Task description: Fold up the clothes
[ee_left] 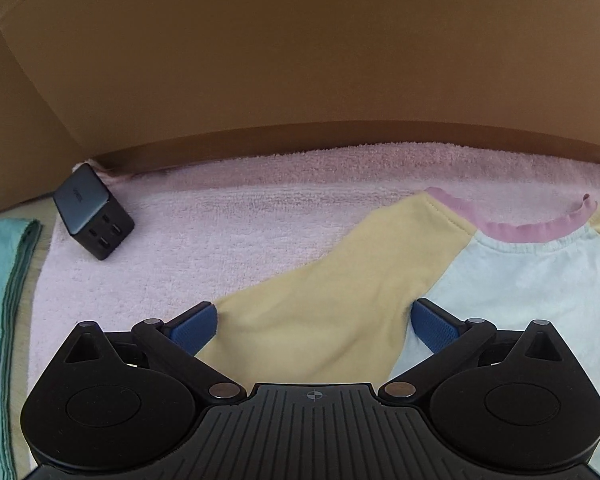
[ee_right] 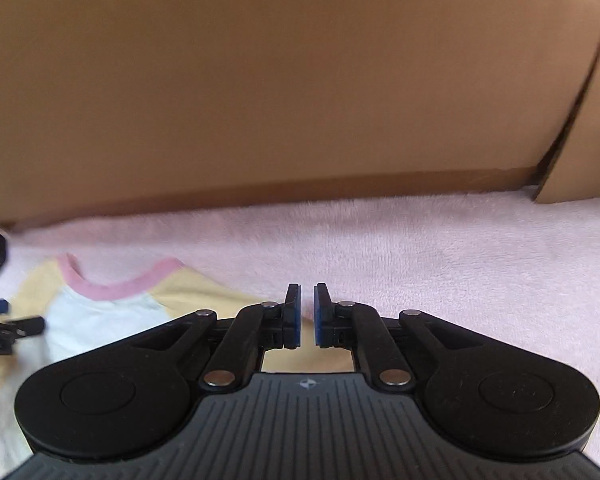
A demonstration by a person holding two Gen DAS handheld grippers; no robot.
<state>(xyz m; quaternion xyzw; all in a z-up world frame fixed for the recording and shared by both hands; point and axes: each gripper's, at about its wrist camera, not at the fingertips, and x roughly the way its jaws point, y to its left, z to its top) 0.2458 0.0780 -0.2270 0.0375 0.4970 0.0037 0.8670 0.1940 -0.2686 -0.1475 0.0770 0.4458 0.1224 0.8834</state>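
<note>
**Two hand-held grippers, wrist views**

Left gripper [ee_left: 314,322]: matte black body with a ribbed central plate bearing a small crosshair mark, two rounded housings with raised discs, and linkage bars joined by silver round pins. Its fingers [ee_left: 194,328] carry blue textured pads. Right gripper [ee_right: 308,312]: same black build, ribbed plate, silver pins; blue pads edge its fingers [ee_right: 294,312].

Pale blue shirt [ee_left: 520,292], yellow sleeve [ee_left: 320,320], pink collar [ee_left: 512,230], pink towel [ee_left: 220,220]

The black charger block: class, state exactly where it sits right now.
In the left wrist view, the black charger block sits at far left on the pink towel, near the cardboard wall, left of the shirt's yellow sleeve.
</note>
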